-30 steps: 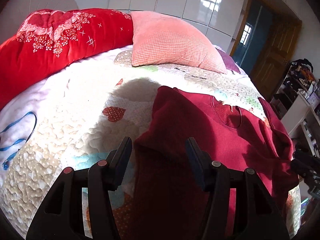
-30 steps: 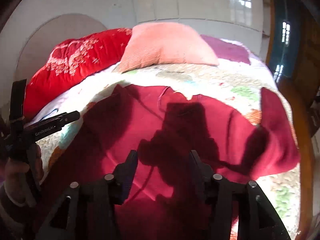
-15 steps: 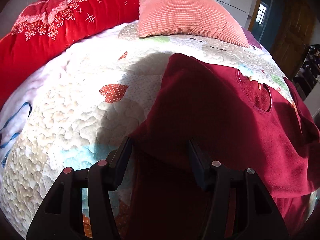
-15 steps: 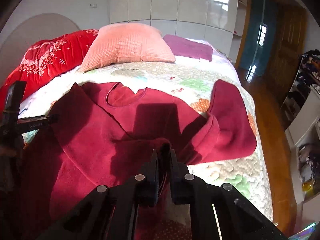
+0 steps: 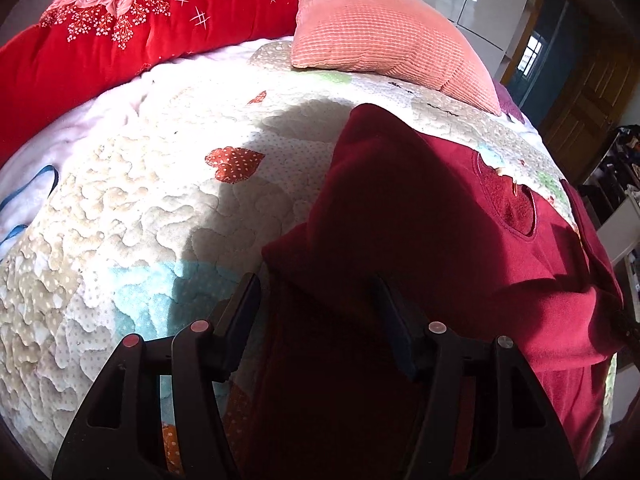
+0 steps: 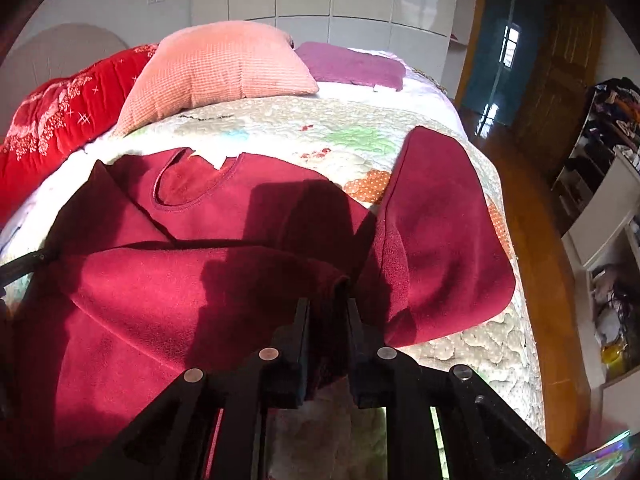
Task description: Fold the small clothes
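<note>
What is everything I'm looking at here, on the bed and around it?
Sweater: one, dark red, spread on the quilt, its hem folded up.
Quilt: one, cream with patches, covering the bed.
Pillow: one, salmon pink, at the head.
Blanket: one, bright red, flowered, beside the pillow.
Cloth: one, purple, behind the pillow.
Door: one, wooden, far right.
Left gripper: black, jaws opening, over the sweater's edge.
Right gripper: black, jaws opening, hem between them.

no readable text, labels or signs
</note>
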Demonstrator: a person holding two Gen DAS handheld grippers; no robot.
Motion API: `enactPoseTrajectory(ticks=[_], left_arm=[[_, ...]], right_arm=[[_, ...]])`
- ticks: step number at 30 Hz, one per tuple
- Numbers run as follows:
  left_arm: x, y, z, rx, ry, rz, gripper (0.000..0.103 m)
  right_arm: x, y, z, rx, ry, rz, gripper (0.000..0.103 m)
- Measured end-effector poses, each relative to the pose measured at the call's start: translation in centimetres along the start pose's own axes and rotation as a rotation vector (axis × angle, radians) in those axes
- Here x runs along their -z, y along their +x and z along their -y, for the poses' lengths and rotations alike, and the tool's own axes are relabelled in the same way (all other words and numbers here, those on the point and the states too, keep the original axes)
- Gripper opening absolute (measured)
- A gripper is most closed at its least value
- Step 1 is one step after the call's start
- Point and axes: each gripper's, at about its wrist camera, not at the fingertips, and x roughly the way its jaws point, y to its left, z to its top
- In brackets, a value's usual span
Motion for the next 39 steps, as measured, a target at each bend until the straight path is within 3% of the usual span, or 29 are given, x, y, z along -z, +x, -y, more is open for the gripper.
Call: enactPoseTrajectory(ticks=[3,6,8,10,14,17,19,20,21,22,25,29,33,35,38,39], left_arm=[[0.3,-0.6,0.0,0.010,0.008,-0.003,0.060],[0.8,-0.9,-0.3,0.027,-0.001,0.006,0.060],[1.0,-0.8,-0.5,0.033,-0.010,0.011,0.064],[1.0,-0.7,-0.6,0.041,-0.017,0.012,0.065],[1.3,-0.7,-0.8,0.062,-0.025,0.021,0.066],[1.4,-0.5,-0.9,0.077,-0.031,0.020,0.070],[1.4,-0.5,-0.7,0.076,-0.024,0.022,0.071],[1.3,-0.5,-0.6,0.075,-0.020,0.022,0.072],[1.3,-0.5,-0.5,0.074,-0.018,0.021,0.072],[1.2,-0.5,-0.5,0.075,-0.018,0.021,0.072],[0.7,-0.8,-0.8,0.084,-0.033,0.043,0.072],[0.1,-1.3,-1.4,0.065,-0.060,0.090,0.072],[0.0,-0.5,-2.0,0.075,-0.086,0.047,0.072],[0.0,-0.7,-2.0,0.080,-0.087,0.058,0.072],[-0.1,-1.3,-2.0,0.085,-0.081,0.073,0.072],[-0.2,-1.7,-2.1,0.085,-0.078,0.090,0.072]], right_arm=[[-1.5,-2.6,-1.4,-0.073,-0.008,0.099,0.050],[-3.9,-2.9,-3.9,-0.231,-0.021,0.145,0.052],[-5.4,-1.4,-6.6,-0.333,-0.060,0.129,0.052],[-6.5,1.4,-9.7,-0.379,-0.122,0.086,0.052],[-7.3,7.7,-14.6,-0.386,-0.226,-0.030,0.052],[-7.2,11.3,-16.2,-0.358,-0.266,-0.087,0.050],[-6.7,12.2,-16.7,-0.363,-0.300,-0.107,0.029],[-6.6,12.0,-17.0,-0.352,-0.321,-0.085,0.024],[-6.6,11.7,-17.3,-0.332,-0.347,-0.064,0.007],[-6.8,11.2,-17.6,-0.308,-0.369,-0.041,0.004],[-8.7,9.8,-17.9,-0.276,-0.355,0.053,0.004],[-11.3,10.6,-19.4,-0.257,-0.323,0.089,0.004],[-11.2,13.2,-20.0,-0.285,-0.282,-0.032,0.004],[-10.2,12.5,-18.9,-0.310,-0.255,-0.044,0.005],[-8.6,9.4,-15.9,-0.275,-0.224,0.006,0.023],[-7.9,8.2,-14.5,-0.240,-0.208,0.032,0.033]])
